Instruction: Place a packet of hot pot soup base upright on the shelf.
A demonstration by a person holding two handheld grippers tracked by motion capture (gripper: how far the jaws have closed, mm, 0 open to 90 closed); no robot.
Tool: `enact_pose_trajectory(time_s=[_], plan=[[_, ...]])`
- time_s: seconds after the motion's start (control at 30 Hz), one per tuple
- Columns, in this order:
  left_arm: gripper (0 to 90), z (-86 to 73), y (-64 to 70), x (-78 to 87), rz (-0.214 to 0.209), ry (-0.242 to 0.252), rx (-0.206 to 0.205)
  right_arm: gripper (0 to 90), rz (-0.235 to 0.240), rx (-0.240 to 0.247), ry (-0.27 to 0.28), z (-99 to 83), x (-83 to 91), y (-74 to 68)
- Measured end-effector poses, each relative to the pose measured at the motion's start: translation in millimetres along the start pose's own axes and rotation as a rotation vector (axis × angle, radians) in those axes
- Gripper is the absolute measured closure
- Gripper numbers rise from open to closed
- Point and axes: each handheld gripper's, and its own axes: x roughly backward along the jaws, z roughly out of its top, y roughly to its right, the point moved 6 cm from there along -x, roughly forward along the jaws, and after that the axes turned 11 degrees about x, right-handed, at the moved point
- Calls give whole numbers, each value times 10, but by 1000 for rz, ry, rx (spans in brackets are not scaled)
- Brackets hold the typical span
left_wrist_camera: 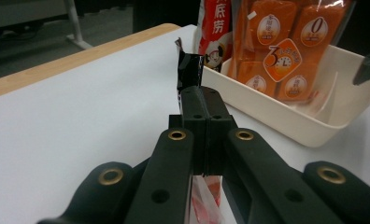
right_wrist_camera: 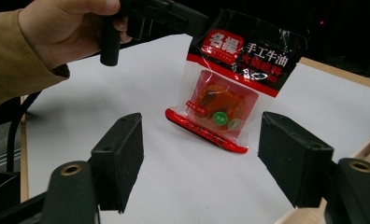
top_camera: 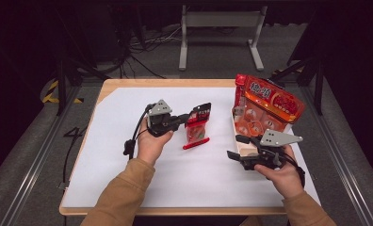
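A small red and black sauce packet hangs upright over the white table cover, its bottom edge near or on the surface. My left gripper is shut on the packet's black top edge. In the right gripper view the packet shows a clear window with an orange block inside. My right gripper stands open near the table's right side, just in front of the cream tray, with nothing between its fingers.
The cream tray at the right holds large orange and red snack bags. The white cover reaches nearly to the wooden table edge. Beyond the table stand a grey metal frame and cables on the floor.
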Motion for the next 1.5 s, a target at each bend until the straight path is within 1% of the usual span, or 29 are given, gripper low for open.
enact_pose_trajectory(time_s=[0.03, 0.07, 0.1, 0.13, 0.17, 0.2, 0.27, 0.3, 0.37, 0.43, 0.5, 0.57, 0.63, 0.77, 0.83, 0.9, 1.0, 1.1, 1.13, 1.37, 1.4, 1.43, 1.47, 1.5], plan=[[900, -7, 1, -6, -6, -5, 11, 319, 1, -2, 0, 2, -14, 5], [845, -17, -7, -21, -7, -15, 9, 319, 3, -1, -1, 2, -24, 5], [808, -17, -7, -21, -7, -15, 9, 319, 3, -1, -1, 2, -24, 5], [808, -50, -1, -47, -15, -49, 14, 319, 5, 1, -2, 3, -32, 3], [784, -80, 4, -76, -20, -72, 7, 319, 5, 2, -4, 4, -39, -1], [790, -111, 17, -112, -26, -89, 4, 318, 7, 3, -4, 6, -42, -5], [772, -160, 25, -183, -14, -121, -9, 319, 9, 4, -1, 11, -42, -10], [774, -167, 23, -206, -10, -115, -10, 319, 7, 4, 0, 14, -40, -10], [866, -160, 8, -214, -4, -107, -7, 319, 7, 5, 3, 17, -33, -9], [897, -158, 6, -219, -2, -108, -1, 319, 7, 4, 5, 20, -25, -8], [900, -158, 13, -213, 0, -109, -9, 319, 6, 4, 7, 24, -19, -4], [900, -149, 42, -190, -7, -105, -15, 319, 5, 3, 8, 24, -16, 1], [900, -135, 71, -163, -19, -98, -32, 319, 6, 3, 8, 26, -15, 3], [900, -93, 173, -83, -61, -88, -74, 317, 6, 6, 6, 36, -20, -3], [900, -64, 225, -38, -102, -78, -85, 314, 10, 7, 4, 43, -32, -5], [900, -33, 291, 9, -152, -72, -112, 306, 14, 10, 0, 55, -47, -10], [900, -5, 419, 76, -211, -76, -163, 295, 21, 17, -1, 88, -67, -17], [900, 27, 521, 135, -252, -75, -196, 284, 26, 25, -2, 126, -82, -11], [900, 37, 555, 153, -267, -76, -199, 283, 29, 27, 0, 145, -87, -12], [900, 82, 742, 246, -346, -91, -256, 269, 64, 45, 2, 247, -129, -34], [900, 82, 742, 246, -346, -91, -256, 288, 75, 47, 5, 268, -134, -41], [900, 86, 777, 264, -367, -95, -267, 330, 95, 62, 2, 287, -136, -52], [900, 86, 777, 264, -367, -95, -267, 330, 95, 62, 2, 287, -136, -52], [900, 84, 801, 273, -381, -97, -267, 352, 104, 73, -3, 296, -138, -60]])
